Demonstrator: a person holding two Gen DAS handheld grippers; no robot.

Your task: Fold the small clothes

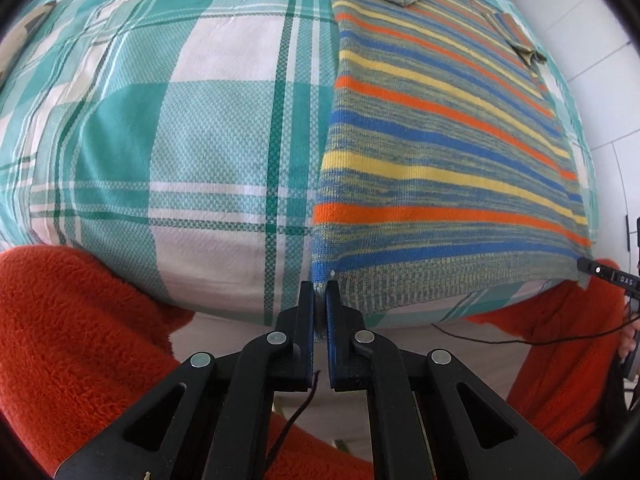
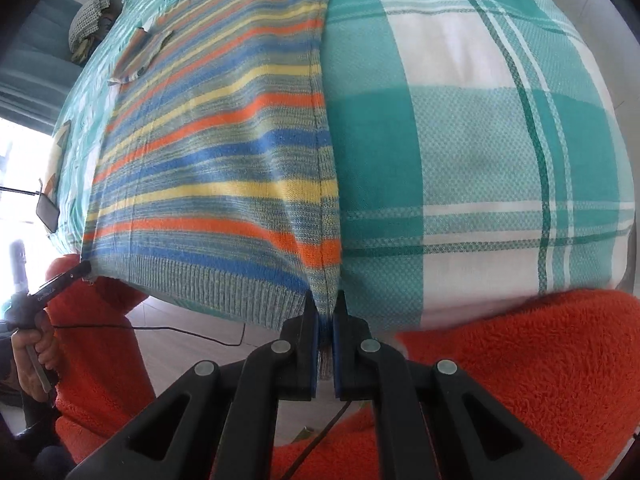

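A striped knit sweater (image 1: 432, 128) in orange, blue, yellow and grey-green lies flat on the plaid bed cover, its ribbed hem at the near edge. My left gripper (image 1: 320, 290) is shut on the sweater's near left hem corner. My right gripper (image 2: 326, 300) is shut on the near right hem corner of the sweater (image 2: 216, 152). The sleeves lie folded over the body at the far end. The right gripper's tip shows at the right edge of the left wrist view (image 1: 600, 271). The left gripper's tip shows at the left of the right wrist view (image 2: 70, 276).
The teal and white plaid bed cover (image 1: 180, 128) spreads to both sides of the sweater (image 2: 480, 140). The person's fuzzy red sleeves (image 1: 72, 340) and body are close below the bed edge. A bundle of cloth (image 2: 90, 20) lies far left. White wall panels (image 1: 600, 40) stand at right.
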